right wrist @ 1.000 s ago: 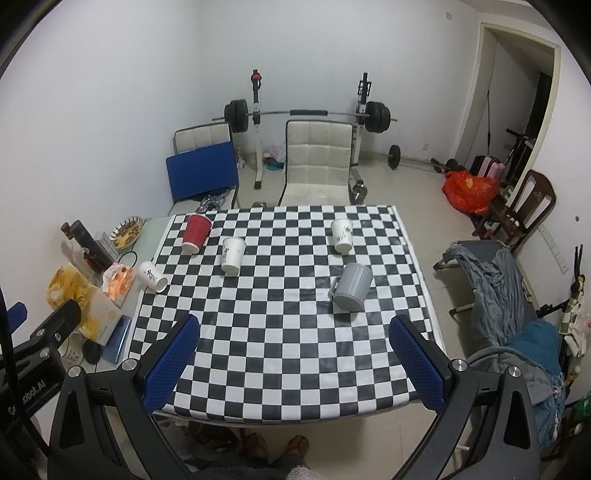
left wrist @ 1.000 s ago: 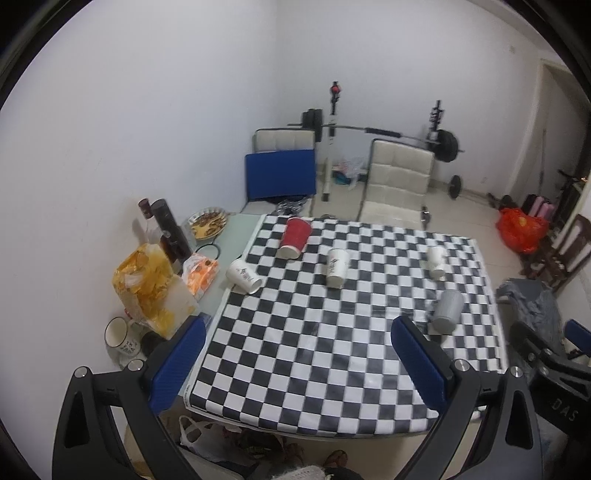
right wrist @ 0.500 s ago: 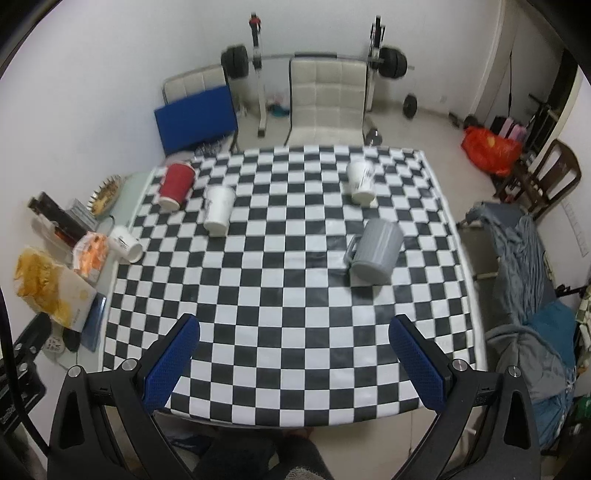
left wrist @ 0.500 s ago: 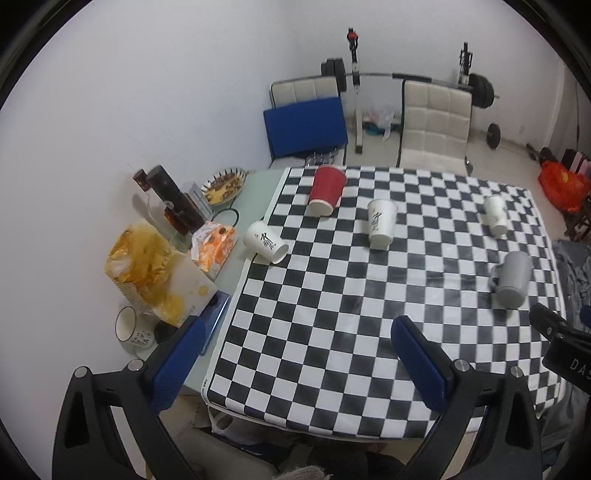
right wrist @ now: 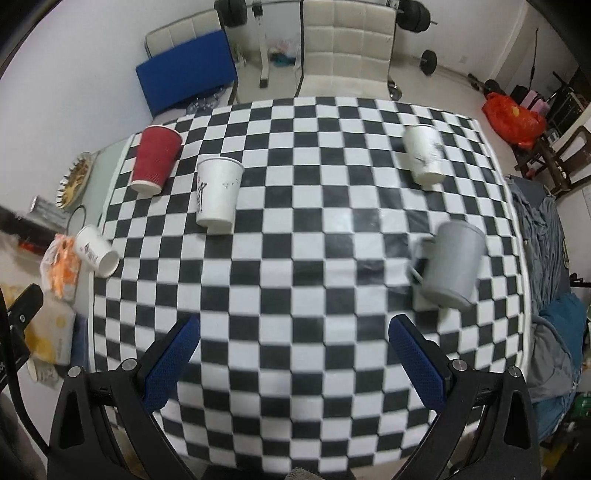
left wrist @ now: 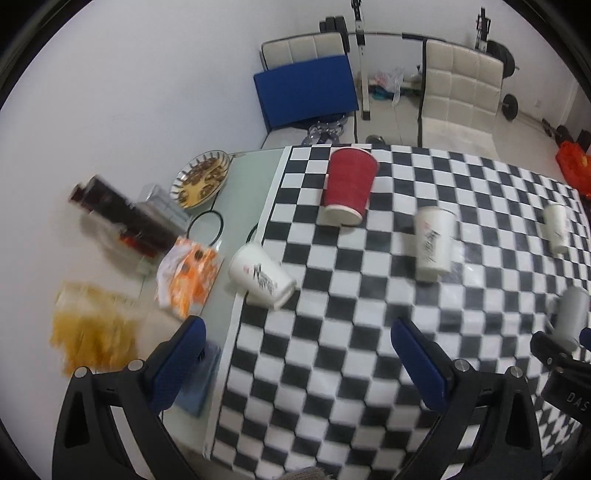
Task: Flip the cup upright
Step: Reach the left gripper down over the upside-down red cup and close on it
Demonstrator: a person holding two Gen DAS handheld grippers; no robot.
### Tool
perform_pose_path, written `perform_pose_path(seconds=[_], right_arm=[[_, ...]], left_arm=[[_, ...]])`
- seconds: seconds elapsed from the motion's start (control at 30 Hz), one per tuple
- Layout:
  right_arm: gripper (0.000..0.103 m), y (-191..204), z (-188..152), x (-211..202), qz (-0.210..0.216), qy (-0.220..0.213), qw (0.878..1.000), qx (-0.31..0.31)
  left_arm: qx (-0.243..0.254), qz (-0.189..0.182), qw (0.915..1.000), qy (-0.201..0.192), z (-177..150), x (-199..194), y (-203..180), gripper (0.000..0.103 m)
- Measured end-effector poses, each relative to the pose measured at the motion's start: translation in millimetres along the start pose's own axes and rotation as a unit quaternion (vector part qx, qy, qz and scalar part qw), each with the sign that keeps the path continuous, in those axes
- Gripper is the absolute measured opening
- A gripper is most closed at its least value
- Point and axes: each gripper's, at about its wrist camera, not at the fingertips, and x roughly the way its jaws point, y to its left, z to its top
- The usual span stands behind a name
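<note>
Left gripper (left wrist: pixel 295 350) and right gripper (right wrist: pixel 293 349), both spread wide and empty, hover above the checkered tablecloth (right wrist: pixel 295 277). Grey mug (right wrist: pixel 452 264) stands inverted near the cloth's right edge; red cup (right wrist: pixel 155 162) far left.

Place: a lived-in room of a home, used for both eating and exercise
Dining signs: table under a checkered cloth (right wrist: pixel 295 258); cream padded chair (right wrist: pixel 345 44) at its far edge; plate of snacks (left wrist: pixel 201 179) near the far-left corner
Exercise signs: barbell on a rack (right wrist: pixel 413 14) against the back wall
Household clutter: clothes heaped on a chair (right wrist: pixel 550 266); red plastic bag (right wrist: pixel 513 118) on the tiled floor
</note>
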Motion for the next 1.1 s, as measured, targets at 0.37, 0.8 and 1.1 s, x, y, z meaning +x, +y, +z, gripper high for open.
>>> perform_pose_path(seconds=[0.37,0.8,1.1], right_arm=[[0.103,65,131,93,-0.023,0.028,0.999,-0.007],[0.103,79,203,163,-0.064,0.058,0.996,-0.018],[0.103,79,218,179,-0.074,0.062,0.995,-0.008]], left_arm=[[0.024,-0.013,0.9983,0.051,101,117,0,0.103],[0.064,-0.046,0.9914,0.105,151,200,-32,0.103],[0.073,-0.082,0.9848,0.135,154,234,-45,0.102]])
